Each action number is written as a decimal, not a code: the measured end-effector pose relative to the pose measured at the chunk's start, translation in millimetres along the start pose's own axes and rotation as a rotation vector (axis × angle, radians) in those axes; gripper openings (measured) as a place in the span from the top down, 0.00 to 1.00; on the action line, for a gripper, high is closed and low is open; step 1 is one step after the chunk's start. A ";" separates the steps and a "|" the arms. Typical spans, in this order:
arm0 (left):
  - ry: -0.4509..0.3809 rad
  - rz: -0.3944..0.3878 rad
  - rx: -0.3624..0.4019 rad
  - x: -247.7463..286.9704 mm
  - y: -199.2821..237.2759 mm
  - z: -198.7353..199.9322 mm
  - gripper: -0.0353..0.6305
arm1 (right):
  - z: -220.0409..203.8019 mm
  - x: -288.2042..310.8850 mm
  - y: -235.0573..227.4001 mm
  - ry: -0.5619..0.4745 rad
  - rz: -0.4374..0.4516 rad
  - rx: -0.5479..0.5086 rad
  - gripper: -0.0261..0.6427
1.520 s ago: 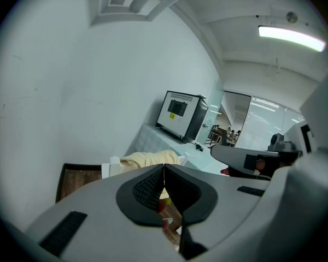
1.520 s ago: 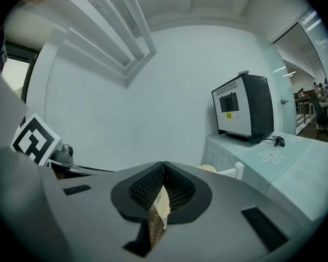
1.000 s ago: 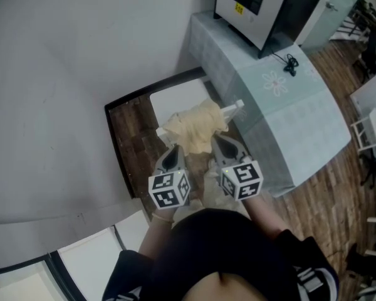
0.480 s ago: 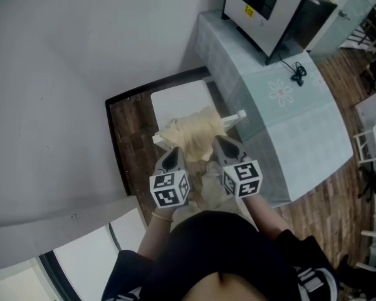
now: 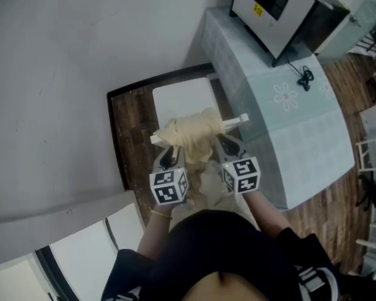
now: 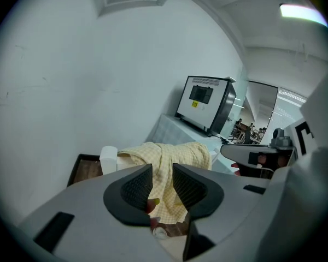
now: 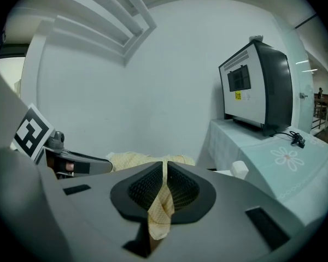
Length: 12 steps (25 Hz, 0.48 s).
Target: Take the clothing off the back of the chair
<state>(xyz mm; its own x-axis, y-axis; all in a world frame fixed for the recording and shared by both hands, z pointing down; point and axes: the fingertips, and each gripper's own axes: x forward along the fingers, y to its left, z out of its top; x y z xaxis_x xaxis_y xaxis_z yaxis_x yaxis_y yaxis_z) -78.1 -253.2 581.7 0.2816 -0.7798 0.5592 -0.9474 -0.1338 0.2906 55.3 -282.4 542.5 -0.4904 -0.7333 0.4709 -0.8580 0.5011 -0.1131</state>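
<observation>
A pale yellow checked garment (image 5: 189,132) lies bunched over the white chair back (image 5: 240,119), whose two ends stick out on either side. My left gripper (image 5: 168,155) is at the garment's near left edge. Its jaws are opening, and the cloth (image 6: 172,154) shows through the gap between the pads (image 6: 132,187) without being pinched. My right gripper (image 5: 223,147) is at the near right edge and is shut on a fold of the garment (image 7: 159,212), which hangs down from between its jaws. In the right gripper view my right gripper (image 7: 165,172) points at the draped cloth (image 7: 145,159).
The chair's white seat (image 5: 182,98) lies beyond the back, over dark wooden floor (image 5: 128,127) in a wall corner. To the right stands a table with a pale cloth (image 5: 288,118), a white appliance (image 5: 282,5) and a black cable (image 5: 307,78).
Both grippers have come down a little with the garment, which now lies lower and flatter over the chair back. The left jaws have parted.
</observation>
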 end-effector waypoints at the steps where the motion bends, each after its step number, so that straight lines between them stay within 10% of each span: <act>1: 0.005 0.001 -0.002 2.2 0.7 -1.5 0.79 | -1.2 2.6 -2.2 0.006 0.000 -0.002 0.94; 12: 0.052 0.014 -0.023 30.1 6.1 -16.4 0.55 | -14.9 30.8 -26.2 0.089 -0.026 -0.022 0.63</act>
<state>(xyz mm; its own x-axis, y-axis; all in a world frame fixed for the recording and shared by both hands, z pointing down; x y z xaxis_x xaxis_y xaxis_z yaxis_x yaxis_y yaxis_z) -72.9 -267.4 613.1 0.2770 -0.7482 0.6029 -0.9477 -0.1089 0.3001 65.0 -311.3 573.0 -0.4515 -0.7033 0.5492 -0.8663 0.4929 -0.0810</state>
